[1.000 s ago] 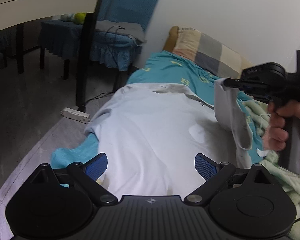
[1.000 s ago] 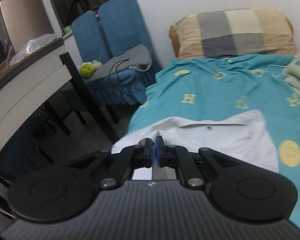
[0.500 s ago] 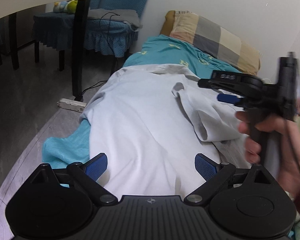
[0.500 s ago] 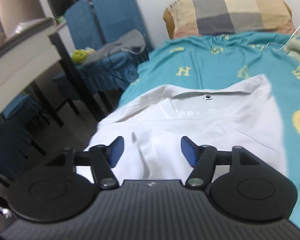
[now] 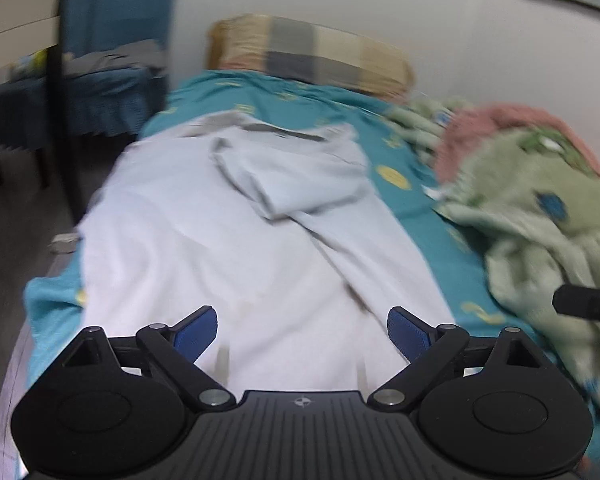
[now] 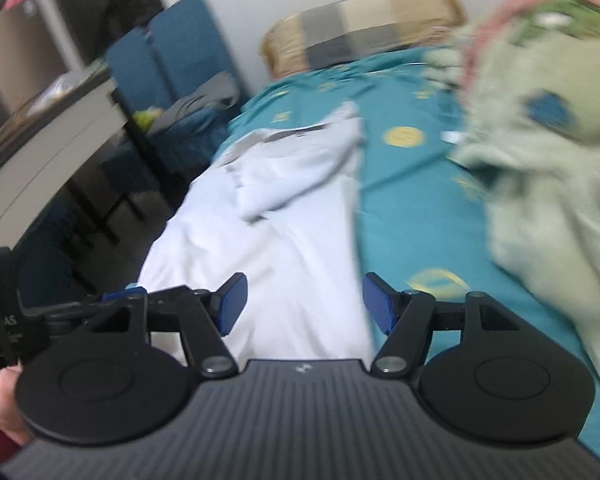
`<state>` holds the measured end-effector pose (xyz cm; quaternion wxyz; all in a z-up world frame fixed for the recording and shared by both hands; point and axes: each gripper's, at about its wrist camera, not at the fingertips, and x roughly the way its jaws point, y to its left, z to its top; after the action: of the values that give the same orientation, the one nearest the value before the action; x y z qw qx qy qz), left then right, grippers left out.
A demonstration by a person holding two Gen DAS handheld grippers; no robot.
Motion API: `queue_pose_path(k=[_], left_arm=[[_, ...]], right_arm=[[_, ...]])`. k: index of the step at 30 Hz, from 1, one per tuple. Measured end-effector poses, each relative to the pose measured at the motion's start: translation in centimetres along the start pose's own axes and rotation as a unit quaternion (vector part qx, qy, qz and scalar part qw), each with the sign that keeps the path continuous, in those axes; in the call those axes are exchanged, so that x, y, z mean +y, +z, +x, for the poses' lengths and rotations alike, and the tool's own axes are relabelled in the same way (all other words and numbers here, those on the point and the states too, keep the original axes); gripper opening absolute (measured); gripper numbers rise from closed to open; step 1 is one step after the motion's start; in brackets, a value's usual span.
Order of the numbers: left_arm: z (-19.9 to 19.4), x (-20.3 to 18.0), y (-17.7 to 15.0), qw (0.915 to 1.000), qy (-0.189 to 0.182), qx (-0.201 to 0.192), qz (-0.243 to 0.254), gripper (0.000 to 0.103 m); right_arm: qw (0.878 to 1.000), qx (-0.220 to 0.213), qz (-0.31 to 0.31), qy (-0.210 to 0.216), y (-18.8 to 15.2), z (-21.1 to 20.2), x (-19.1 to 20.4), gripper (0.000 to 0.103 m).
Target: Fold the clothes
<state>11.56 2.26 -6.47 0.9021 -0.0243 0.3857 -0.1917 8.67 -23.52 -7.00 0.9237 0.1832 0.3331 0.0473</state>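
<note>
We see a white shirt [image 5: 228, 248] spread flat on the bed [image 5: 420, 208], over a teal sheet, with one sleeve [image 5: 300, 184] folded inward across its chest. Its long axis runs from our grippers toward the pillow [image 5: 316, 56], collar end farthest away. A second ago the right gripper [image 6: 304, 300] pinched that sleeve, lifted; the sleeve now lies released on the shirt, and the right gripper's fingers have just opened wide with nothing between them. The left gripper [image 5: 302, 330] also has its fingers wide and empty, above the hem end. A green blanket [image 5: 540, 208] lies heaped beside the shirt.
</note>
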Motion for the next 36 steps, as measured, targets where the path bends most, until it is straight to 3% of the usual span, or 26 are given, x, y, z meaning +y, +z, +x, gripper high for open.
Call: queue_pose_path(k=[4,7,11,15,17,19,23,26,29,30,31,33,36], left_arm=[[0.8,-3.5,-2.2,0.9955,-0.077,0.043,0.036,0.089],[2.2,-5.3,-3.7,0.9878,-0.126,0.081,0.042,0.080],[4.0,-7.0,-5.2,0.9815,-0.139,0.115,0.064,0.072],[4.6,-8.6,-6.2,0.9724,-0.168,0.139,0.082,0.045],[4.2,-9.5,-6.7,0.9677,-0.179,0.148,0.098,0.017],[3.5,-10.5,-7.3,0.9606,-0.197,0.162,0.111,0.008],[2.8,-12.6,-9.4,0.9424,-0.212,0.217,0.141,0.009],[2.2,-13.0,-10.8,0.9402,-0.200,0.240,0.135,0.006],[1.3,-11.7,-10.3,0.9413,-0.203,0.252,0.097,0.010],[0.9,-11.3,-9.9,0.9426,-0.203,0.251,0.086,0.025],[0.4,-10.8,-9.5,0.9438,-0.203,0.250,0.074,0.046],[-0.5,-9.7,-8.4,0.9487,-0.204,0.235,0.055,0.063],[-0.9,-7.8,-6.5,0.9580,-0.200,0.204,0.020,0.074]], right_arm=[[0.995,-0.020,0.093,-0.007,-0.9,-2.1,-4.1,0.067],[0.993,-0.035,0.114,-0.009,-0.3,-1.8,-5.7,0.068],[0.990,-0.027,0.137,0.002,0.0,0.0,-7.2,0.068],[0.992,-0.004,0.128,0.010,0.0,1.4,-7.2,0.068],[0.992,0.005,0.123,0.016,0.0,2.0,-7.1,0.068],[0.992,0.013,0.123,0.020,0.0,2.4,-7.1,0.068],[0.992,0.022,0.124,0.022,0.0,2.6,-7.0,0.068],[0.992,0.024,0.125,0.024,-0.1,2.5,-7.0,0.068],[0.991,0.025,0.131,0.025,-0.3,2.1,-7.1,0.068],[0.991,0.025,0.133,0.024,-0.3,2.0,-7.2,0.068],[0.990,0.025,0.133,0.024,-0.4,1.9,-7.2,0.068],[0.991,0.023,0.133,0.026,-0.4,1.7,-7.1,0.068],[0.991,0.020,0.130,0.027,-0.3,1.6,-6.9,0.068]])
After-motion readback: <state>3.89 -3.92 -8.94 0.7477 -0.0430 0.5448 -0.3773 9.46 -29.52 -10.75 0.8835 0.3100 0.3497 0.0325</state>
